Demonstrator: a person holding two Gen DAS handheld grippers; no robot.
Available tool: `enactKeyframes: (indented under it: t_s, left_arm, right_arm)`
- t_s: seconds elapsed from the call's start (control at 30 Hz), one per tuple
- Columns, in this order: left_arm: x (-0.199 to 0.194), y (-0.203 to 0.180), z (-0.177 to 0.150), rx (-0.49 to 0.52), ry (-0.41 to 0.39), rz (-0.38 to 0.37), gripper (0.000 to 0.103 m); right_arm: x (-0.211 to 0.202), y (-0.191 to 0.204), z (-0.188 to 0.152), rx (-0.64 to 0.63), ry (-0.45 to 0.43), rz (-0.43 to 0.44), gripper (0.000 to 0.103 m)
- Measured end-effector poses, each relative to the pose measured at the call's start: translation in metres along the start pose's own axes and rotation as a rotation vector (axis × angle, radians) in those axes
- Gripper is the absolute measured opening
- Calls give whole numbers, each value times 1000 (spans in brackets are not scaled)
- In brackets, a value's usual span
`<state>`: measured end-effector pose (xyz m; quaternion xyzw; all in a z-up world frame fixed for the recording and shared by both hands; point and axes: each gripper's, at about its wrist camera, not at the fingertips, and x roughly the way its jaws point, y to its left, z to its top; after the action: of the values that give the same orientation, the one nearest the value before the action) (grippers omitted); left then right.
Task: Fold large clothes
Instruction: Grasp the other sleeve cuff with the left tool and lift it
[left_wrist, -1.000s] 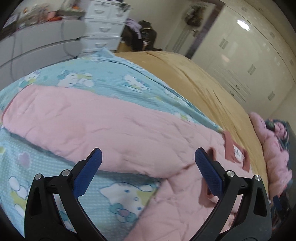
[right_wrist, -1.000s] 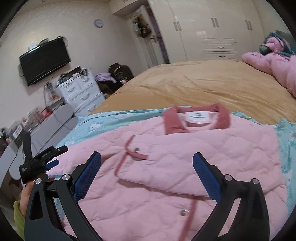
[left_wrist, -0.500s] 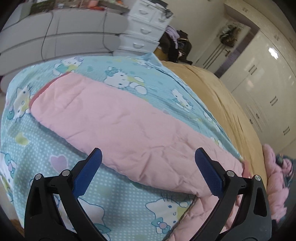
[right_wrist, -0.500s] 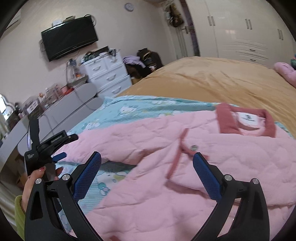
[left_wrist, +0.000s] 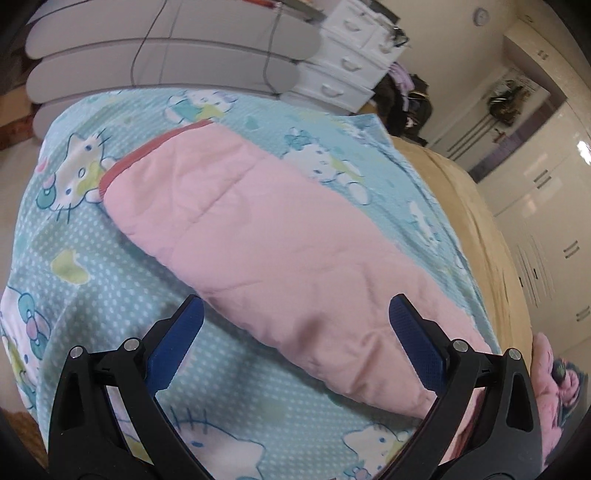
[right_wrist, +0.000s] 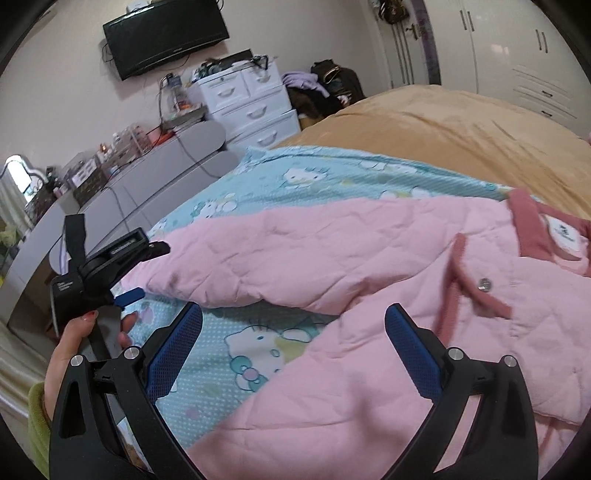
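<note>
Pink quilted jacket (right_wrist: 369, 266) lies spread on blue cat-print blanket (right_wrist: 258, 184) over tan bed cover (right_wrist: 443, 125); padded sleeve (left_wrist: 277, 236) long, puffy, darker pink cuff (left_wrist: 122, 166) at end. Collar (right_wrist: 524, 229) darker pink; metal snap (right_wrist: 484, 284) on front. White drawer unit (right_wrist: 251, 107), black TV (right_wrist: 166, 33), grey curved counter (left_wrist: 166, 59) beyond bed. Left gripper (left_wrist: 295, 325) fingers spread, empty, above sleeve. Right gripper (right_wrist: 293, 328) fingers spread, empty, above jacket. Versus half second ago: left view nearer cuff; collar further right in right view.
</note>
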<state>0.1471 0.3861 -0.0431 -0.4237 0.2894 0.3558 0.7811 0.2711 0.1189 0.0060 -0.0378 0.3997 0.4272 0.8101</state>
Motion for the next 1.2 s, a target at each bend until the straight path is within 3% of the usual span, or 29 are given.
enactKeyframes:
  t_s: [0.2, 0.4, 0.43, 0.47, 0.53, 0.63, 0.97, 1.2]
  left_arm:
    - [32, 18, 8, -101, 38, -13, 94]
    - [41, 21, 15, -108, -20, -28, 94]
    - [41, 21, 16, -104, -33, -38, 87]
    - [40, 21, 16, -97, -48, -32, 65]
    - [38, 17, 20, -49, -78, -34, 36]
    - [28, 5, 26, 19, -113, -92, 17]
    - [-71, -53, 26, 144, -289, -316, 12]
    - [-130, -113, 6, 265, -348, -410, 12]
  right_arm:
    - [5, 0, -7, 18, 10, 25, 99]
    - [-4, -19, -14, 67, 0, 14, 99]
    - [-9, -25, -16, 80, -5, 11, 99]
    - [-12, -29, -17, 88, -10, 7, 99]
    - [-21, -37, -19, 106, -22, -2, 99]
    - [-36, -50, -24, 131, -42, -19, 99]
    - [-119, -107, -53, 266, -147, -80, 99]
    - [-167, -140, -73, 339, -207, -109, 99]
